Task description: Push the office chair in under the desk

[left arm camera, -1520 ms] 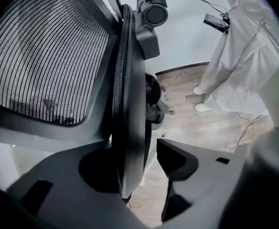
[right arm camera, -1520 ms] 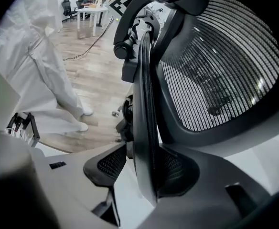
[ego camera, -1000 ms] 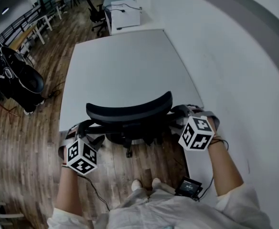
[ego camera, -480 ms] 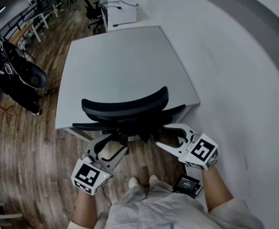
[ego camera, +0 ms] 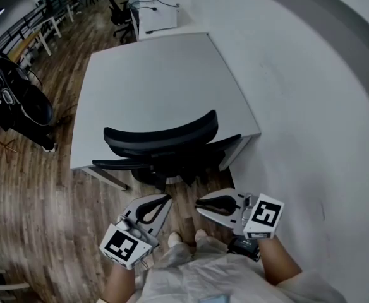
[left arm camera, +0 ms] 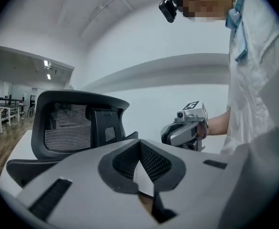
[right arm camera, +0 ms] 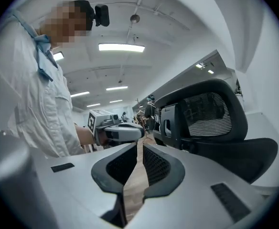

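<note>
We are seeing the black office chair standing upright at the near edge of the pale grey desk, closer to its near right corner. Its seat is sitting beneath the top, its curved mesh backrest facing us, and its armrests are jutting out sideways.

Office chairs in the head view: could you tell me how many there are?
2: a chair at the grey desk's near edge, another chair by the far white desk; more may be hidden.
</note>
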A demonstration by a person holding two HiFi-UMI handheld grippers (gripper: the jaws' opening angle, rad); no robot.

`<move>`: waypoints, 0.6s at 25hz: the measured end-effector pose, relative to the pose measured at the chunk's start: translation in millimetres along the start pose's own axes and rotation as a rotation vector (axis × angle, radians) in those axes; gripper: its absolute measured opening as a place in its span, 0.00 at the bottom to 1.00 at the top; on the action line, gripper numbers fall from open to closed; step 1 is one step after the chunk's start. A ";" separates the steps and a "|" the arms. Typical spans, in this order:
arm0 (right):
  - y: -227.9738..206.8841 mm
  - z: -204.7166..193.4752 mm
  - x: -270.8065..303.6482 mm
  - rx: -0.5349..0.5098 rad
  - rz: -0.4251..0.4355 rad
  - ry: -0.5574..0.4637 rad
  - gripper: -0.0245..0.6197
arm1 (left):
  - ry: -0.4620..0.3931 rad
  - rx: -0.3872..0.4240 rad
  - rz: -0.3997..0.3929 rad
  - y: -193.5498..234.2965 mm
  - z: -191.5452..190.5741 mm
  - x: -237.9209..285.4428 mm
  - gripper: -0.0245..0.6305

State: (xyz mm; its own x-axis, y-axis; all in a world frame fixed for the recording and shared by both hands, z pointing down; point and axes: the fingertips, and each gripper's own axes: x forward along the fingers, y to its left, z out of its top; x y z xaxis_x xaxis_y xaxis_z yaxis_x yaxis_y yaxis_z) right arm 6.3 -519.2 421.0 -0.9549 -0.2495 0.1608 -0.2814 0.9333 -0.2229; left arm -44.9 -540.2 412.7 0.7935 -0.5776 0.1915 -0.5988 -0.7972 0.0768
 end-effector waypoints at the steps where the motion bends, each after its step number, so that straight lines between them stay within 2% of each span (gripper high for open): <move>1: 2.0 1.3 1.3 -0.011 0.002 -0.005 0.13 | 0.006 0.003 -0.005 -2.3 -1.6 1.1 0.04; 10: 8.6 8.6 4.5 -0.046 -0.003 -0.020 0.11 | 0.011 -0.004 -0.058 -18.9 -2.3 9.1 0.04; 15: 8.2 2.4 1.9 -0.017 -0.004 -0.005 0.11 | 0.030 -0.010 -0.072 -23.8 -8.2 11.8 0.04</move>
State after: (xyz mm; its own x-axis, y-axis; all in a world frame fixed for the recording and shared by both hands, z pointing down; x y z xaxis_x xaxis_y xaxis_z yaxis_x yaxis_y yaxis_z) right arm 2.0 -512.6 417.2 -0.9542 -0.2547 0.1571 -0.2839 0.9364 -0.2062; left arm -22.1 -526.6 421.1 0.8313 -0.5130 0.2140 -0.5412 -0.8347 0.1015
